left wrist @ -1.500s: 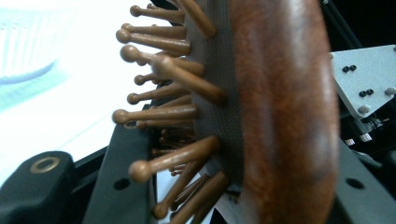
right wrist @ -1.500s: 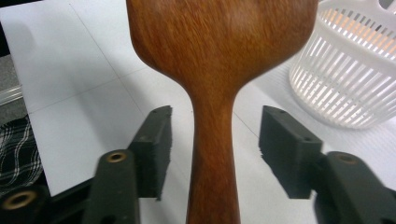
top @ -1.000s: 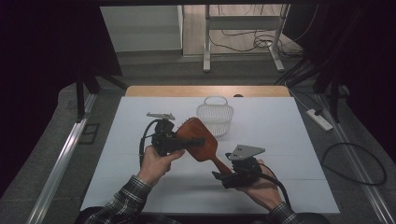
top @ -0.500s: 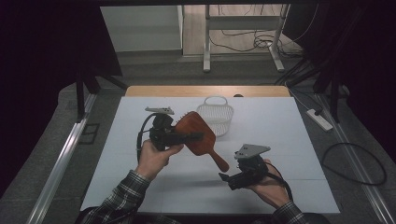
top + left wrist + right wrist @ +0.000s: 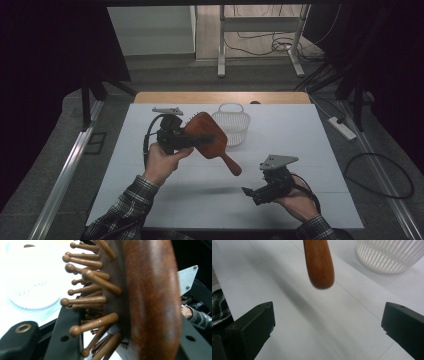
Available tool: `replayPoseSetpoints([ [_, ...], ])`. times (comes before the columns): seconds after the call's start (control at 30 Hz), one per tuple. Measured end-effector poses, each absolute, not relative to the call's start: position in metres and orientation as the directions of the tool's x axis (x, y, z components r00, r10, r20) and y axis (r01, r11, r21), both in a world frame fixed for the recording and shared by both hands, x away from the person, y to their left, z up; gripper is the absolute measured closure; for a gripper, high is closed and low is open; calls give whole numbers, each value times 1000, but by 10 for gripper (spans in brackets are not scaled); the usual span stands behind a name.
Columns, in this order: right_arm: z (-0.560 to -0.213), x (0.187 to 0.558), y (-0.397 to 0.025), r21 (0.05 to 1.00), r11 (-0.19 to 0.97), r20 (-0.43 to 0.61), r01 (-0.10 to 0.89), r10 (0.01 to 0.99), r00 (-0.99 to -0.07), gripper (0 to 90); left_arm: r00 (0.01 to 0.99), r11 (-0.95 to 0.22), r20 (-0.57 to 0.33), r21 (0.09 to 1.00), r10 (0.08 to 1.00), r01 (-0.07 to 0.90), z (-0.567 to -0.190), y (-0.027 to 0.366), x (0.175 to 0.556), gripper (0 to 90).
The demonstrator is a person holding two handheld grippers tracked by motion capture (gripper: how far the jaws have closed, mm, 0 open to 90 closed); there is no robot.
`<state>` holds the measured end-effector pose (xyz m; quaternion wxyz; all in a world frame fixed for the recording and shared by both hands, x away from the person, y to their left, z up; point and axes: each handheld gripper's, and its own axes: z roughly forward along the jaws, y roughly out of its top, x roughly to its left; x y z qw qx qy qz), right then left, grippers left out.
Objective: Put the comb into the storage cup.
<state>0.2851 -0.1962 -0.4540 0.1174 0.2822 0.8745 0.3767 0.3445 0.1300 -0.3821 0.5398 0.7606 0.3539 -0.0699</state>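
White covering lies over the table (image 5: 165, 200), and behind it there is a grey floor with cables and the legs of a metal stand. Above the table the left gripper (image 5: 197, 138) holds a wooden hairbrush (image 5: 207, 137) in the air; its two black jaws are pressed on the head of the brush, one on the side of the pins and one on the smooth back. The handle of the brush points down toward the right gripper (image 5: 247, 192), which is apart from it and low over the table, with its jaws spread wide and nothing between them. Just behind the brush a white basket (image 5: 235, 131) stands on the table.
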Motion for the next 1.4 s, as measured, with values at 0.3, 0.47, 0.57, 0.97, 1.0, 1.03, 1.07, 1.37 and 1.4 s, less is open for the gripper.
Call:
replayPoseSetpoints([
  [0.3,-454,286,-208,722,545,33,426,588,-808,0,734,-158,-480,776,481,610,-374,133,352,585],
  [0.47,-454,288,-214,719,533,64,447,589,-805,0,729,-144,-478,780,490,608,-369,137,357,586],
  [0.57,-454,286,-220,717,530,68,453,594,-802,0,726,-142,-475,781,498,609,-367,139,359,586],
  [0.97,-452,280,-240,710,524,67,471,615,-785,0,710,-125,-474,780,521,613,-360,143,373,585],
  [1.0,-452,280,-242,709,522,68,474,618,-783,0,710,-125,-474,780,521,613,-360,143,373,585],
  [1.03,-452,279,-243,707,522,68,477,621,-781,0,708,-124,-473,780,525,613,-358,144,376,585],
  [1.07,-452,279,-245,708,520,67,478,625,-778,0,708,-124,-473,780,525,613,-358,144,376,585],
  [1.37,-452,272,-261,695,490,87,526,669,-738,0,685,-104,-479,774,549,624,-352,145,392,585],
  [1.4,-451,271,-262,696,487,89,528,671,-736,0,684,-102,-480,773,549,626,-352,145,393,585],
])
